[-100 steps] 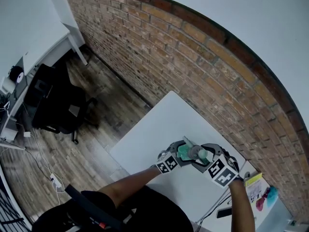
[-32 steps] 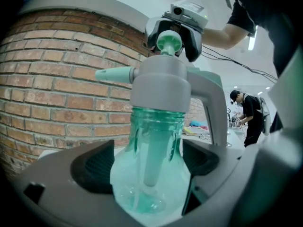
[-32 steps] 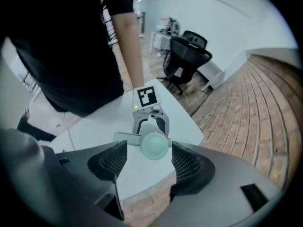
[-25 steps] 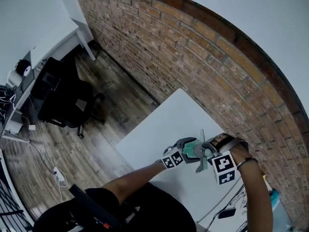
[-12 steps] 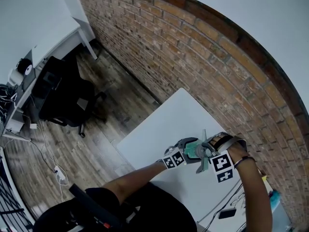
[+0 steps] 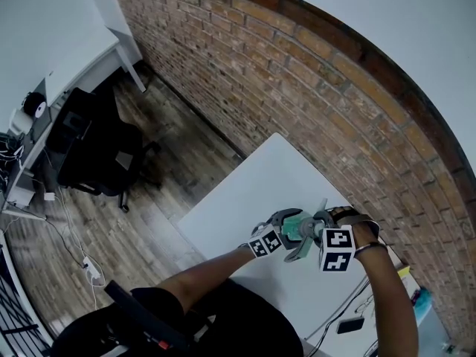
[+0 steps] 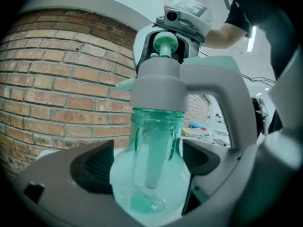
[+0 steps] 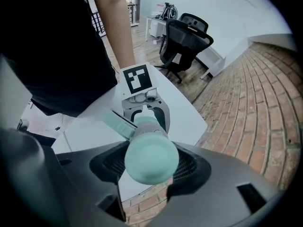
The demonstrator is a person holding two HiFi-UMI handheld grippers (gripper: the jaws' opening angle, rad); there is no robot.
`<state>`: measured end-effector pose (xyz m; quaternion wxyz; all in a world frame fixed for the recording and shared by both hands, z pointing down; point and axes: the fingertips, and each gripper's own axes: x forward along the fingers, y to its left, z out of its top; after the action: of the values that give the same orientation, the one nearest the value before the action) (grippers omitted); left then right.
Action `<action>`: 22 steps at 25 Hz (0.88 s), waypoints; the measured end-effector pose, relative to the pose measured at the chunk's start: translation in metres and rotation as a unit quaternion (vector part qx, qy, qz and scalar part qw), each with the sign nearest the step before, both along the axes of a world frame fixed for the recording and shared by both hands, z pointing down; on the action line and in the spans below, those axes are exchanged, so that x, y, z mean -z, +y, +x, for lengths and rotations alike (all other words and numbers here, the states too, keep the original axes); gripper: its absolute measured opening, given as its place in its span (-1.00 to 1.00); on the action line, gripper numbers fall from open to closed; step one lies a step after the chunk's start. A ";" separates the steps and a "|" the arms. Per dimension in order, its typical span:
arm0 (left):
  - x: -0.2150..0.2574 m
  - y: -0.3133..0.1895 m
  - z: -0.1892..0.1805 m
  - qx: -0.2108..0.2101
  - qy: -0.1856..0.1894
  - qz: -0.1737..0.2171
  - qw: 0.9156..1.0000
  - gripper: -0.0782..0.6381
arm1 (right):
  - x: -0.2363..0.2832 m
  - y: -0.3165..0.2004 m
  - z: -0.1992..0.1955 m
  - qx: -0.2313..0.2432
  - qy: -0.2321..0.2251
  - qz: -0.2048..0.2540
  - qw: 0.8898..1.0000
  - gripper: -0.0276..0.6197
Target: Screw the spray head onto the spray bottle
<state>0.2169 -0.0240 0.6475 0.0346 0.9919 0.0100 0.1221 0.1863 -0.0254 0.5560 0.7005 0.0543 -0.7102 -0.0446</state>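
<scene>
**Left gripper.** The left gripper (image 7: 149, 168) is clamped on the rounded lower body of the spray bottle (image 7: 142, 183). One black pad presses each side of the body. The bottle is translucent green and stands neck up in the left gripper view. A pale dip tube (image 7: 154, 150) runs down its centre.

**Spray head.** The spray head (image 7: 158, 86) sits on the bottle neck. Its grey collar covers the mouth of the bottle, and a pale green nozzle tip projects to the left of the collar. In the right gripper view, a rounded pale green cap forms its top.

**Right gripper.** The right gripper (image 8: 150, 167) points down onto the spray head from above. Its jaws have just been closing. They stand partly open, with the pale green cap filling the gap between the two pads. Both pads bear on the cap.

**Position of the assembly.** In the head view, the bottle and spray head are held between the two marker cubes, over the near part of the white worktop (image 6: 253, 184). No view shows whether the bottle base touches the worktop.

**Surroundings.** A brick wall (image 6: 312, 88) runs along the far edge of the worktop. A black office chair (image 6: 89, 155) stands on the wooden floor (image 6: 175, 155), well apart from the worktop.
</scene>
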 end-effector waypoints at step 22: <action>-0.013 0.015 -0.122 0.135 -0.004 -0.046 0.990 0.36 | 0.000 -0.004 -0.004 -0.107 -0.006 0.000 0.994 -0.12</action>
<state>0.0949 -0.0086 0.6606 0.0967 0.9809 -0.1184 0.1200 0.1826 -0.0290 0.5558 0.6969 0.1302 -0.7045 0.0311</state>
